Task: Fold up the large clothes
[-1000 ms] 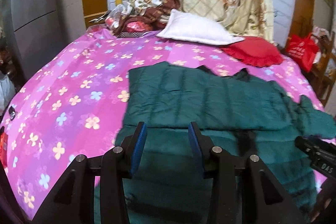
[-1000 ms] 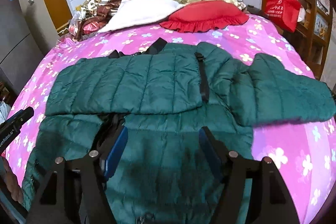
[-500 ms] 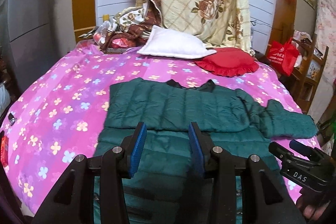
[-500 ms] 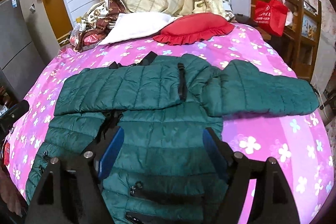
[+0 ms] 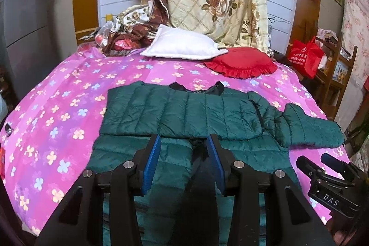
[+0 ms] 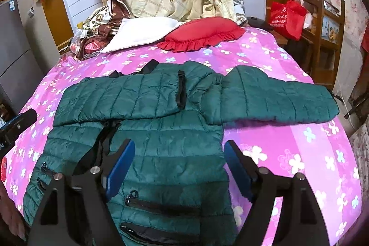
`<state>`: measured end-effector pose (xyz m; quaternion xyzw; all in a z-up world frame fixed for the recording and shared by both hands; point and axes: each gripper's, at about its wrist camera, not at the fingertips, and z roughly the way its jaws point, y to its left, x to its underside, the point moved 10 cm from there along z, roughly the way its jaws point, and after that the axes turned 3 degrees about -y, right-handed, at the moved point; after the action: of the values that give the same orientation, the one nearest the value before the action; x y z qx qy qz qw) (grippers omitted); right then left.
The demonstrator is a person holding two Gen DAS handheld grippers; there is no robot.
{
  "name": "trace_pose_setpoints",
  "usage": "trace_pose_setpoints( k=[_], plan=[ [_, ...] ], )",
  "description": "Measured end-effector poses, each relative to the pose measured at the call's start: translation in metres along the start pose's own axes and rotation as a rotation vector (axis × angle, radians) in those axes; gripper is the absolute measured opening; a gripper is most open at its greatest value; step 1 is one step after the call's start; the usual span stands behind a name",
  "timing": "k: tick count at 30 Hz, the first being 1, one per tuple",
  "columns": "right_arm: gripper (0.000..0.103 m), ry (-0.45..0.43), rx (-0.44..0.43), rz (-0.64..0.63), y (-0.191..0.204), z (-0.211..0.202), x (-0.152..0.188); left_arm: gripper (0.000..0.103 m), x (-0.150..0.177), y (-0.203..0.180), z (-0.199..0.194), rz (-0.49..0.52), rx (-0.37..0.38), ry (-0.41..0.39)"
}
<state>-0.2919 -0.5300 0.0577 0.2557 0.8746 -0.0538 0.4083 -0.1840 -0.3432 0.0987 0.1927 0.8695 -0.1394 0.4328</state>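
The green puffer jacket [image 6: 161, 130] lies flat on the pink bed [image 6: 288, 153], one sleeve [image 6: 120, 98] folded across; the right gripper [image 6: 177, 167] hovers above, jaws apart.

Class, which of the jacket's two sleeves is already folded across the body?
The left sleeve, lying across the jacket's chest; the right sleeve stretches sideways onto the pink bedspread.

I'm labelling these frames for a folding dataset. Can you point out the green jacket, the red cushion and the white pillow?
green jacket [image 6: 175, 144]: right wrist view, on the quilted front panel.
red cushion [image 6: 203, 32]: right wrist view, on its smooth top.
white pillow [image 5: 182, 44]: left wrist view, on the middle of its upper face.
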Motion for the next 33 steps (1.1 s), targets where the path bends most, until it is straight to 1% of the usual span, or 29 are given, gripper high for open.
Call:
trace_pose_setpoints(
  k=[3, 8, 18, 26, 33],
  plan=[
    [0.083, -0.005, 0.011, 0.004, -0.005, -0.001, 0.0, 0.023, 0.006, -0.003, 0.006, -0.014, 0.017, 0.021],
    [0.083, -0.002, 0.028, 0.012, -0.013, -0.001, 0.0, 0.023, 0.01, -0.005, 0.012, -0.005, 0.01, 0.023],
    [0.083, 0.021, 0.043, 0.011, -0.018, 0.014, 0.003, 0.023, 0.015, -0.006, 0.031, -0.036, 0.036, 0.053],
    [0.083, 0.03, 0.075, 0.004, -0.028, 0.026, -0.001, 0.023, 0.012, -0.016, 0.044, -0.019, 0.047, 0.053],
    [0.083, 0.032, 0.075, 0.011, -0.032, 0.036, -0.006, 0.023, 0.009, -0.024, 0.057, -0.005, 0.057, 0.064]
  ],
)
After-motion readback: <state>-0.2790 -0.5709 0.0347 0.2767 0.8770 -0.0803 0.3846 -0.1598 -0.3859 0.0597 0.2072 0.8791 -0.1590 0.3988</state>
